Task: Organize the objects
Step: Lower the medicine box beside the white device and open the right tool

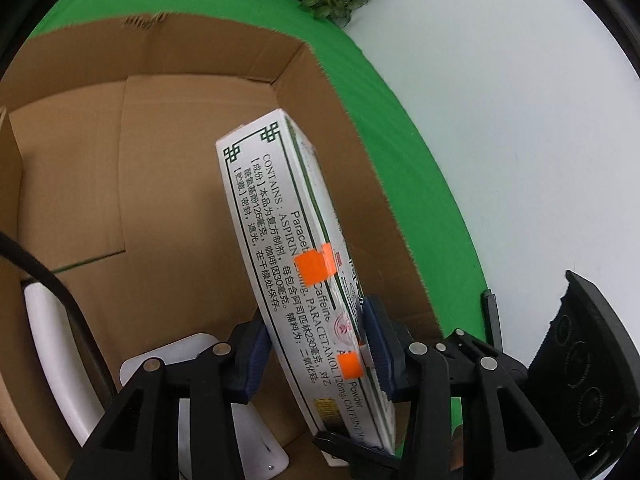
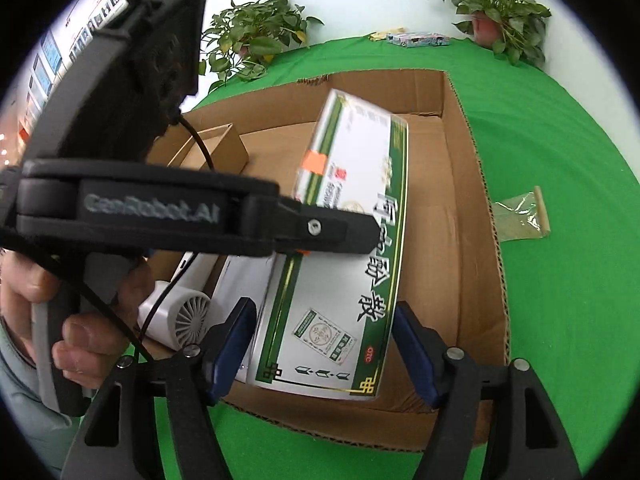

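While the left gripper fingers clamp the white-and-green cardboard medicine box, lower it flat into the brown corrugated carton; right gripper fingers stand apart, straddling it.

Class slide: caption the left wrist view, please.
Left gripper holds a medicine box over an open cardboard box.

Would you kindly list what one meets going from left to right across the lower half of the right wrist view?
Hand → white fan → medicine box → cardboard box wall → clear packet.

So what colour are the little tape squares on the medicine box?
Bright orange tape squares on the medicine box, clearest in the left wrist view.
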